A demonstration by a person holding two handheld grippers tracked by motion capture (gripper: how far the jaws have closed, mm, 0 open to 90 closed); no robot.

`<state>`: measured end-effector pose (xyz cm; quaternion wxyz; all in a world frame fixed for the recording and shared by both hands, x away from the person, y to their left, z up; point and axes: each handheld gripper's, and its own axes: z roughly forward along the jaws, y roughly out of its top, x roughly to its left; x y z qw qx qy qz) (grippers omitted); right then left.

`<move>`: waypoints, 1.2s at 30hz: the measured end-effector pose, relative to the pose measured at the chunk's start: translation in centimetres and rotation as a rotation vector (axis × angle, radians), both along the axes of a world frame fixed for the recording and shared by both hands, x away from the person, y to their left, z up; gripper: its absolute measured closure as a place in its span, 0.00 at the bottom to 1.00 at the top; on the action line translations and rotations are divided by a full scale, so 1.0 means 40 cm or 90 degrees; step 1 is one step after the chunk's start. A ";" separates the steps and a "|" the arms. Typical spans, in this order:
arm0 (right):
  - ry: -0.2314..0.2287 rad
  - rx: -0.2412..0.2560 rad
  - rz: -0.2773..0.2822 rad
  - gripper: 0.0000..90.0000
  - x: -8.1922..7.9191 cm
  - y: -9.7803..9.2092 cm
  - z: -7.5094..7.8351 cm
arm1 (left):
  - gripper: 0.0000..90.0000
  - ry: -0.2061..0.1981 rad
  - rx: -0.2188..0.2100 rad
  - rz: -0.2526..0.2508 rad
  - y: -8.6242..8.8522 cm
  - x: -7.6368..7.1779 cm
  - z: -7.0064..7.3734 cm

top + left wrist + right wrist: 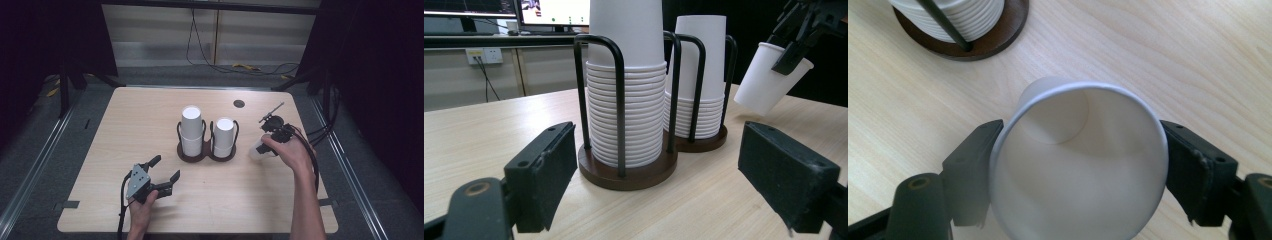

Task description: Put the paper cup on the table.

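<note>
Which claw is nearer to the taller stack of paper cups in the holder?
Left. The left claw sits open just in front of the taller stack; the right claw holds a single cup beyond the shorter stack.

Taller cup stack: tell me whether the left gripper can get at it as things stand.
Probably yes. The left gripper is open and empty, and the taller cup stack stands straight ahead across bare table. The holder's black wire loops flank the cups, so gripping from above looks easier.
</note>
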<state>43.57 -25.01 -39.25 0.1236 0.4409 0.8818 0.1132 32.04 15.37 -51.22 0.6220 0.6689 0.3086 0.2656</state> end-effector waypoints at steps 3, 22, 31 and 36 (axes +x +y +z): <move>0.009 -0.014 -0.004 0.25 0.015 0.003 -0.012 | 0.18 0.002 -0.009 0.007 0.001 -0.001 -0.001; -0.040 0.007 -0.019 0.18 0.056 0.015 -0.039 | 0.18 -0.004 -0.007 0.001 0.005 -0.002 -0.001; -0.062 0.075 -0.045 0.17 0.027 -0.019 -0.059 | 0.18 0.002 0.000 -0.008 0.001 0.001 0.000; -0.069 0.105 -0.056 0.17 0.014 -0.033 -0.071 | 0.18 0.002 0.001 -0.007 0.001 0.001 0.000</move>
